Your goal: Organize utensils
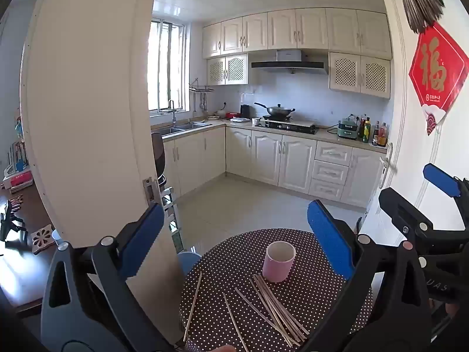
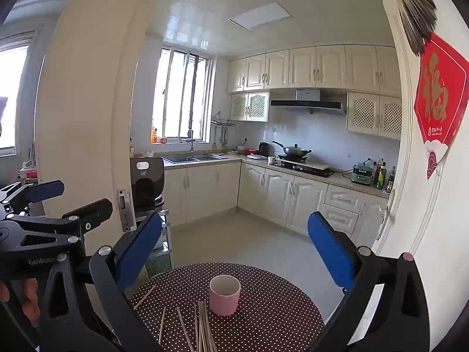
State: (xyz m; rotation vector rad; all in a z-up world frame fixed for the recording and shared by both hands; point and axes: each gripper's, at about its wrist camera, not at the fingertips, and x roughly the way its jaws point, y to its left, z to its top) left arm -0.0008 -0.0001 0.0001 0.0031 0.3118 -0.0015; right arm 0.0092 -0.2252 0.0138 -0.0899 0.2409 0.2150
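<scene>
A pink cup [image 1: 278, 261] stands upright on a round table with a dark polka-dot cloth [image 1: 316, 299]. Several wooden chopsticks [image 1: 275, 311] lie loose on the cloth in front of the cup, some bunched, some apart. My left gripper [image 1: 234, 234] is open and empty, held above the table's near side. My right gripper [image 2: 234, 243] is open and empty too, above the same table [image 2: 278, 308], with the cup [image 2: 224, 294] and chopsticks [image 2: 202, 327] below it. Each gripper shows at the edge of the other's view.
A cream door frame [image 1: 88, 117] stands at the left and an open door with a red decoration [image 1: 436, 76] at the right. Beyond is a kitchen with cabinets, sink and stove [image 1: 281, 123]. A dark side table [image 1: 23, 252] lies at far left.
</scene>
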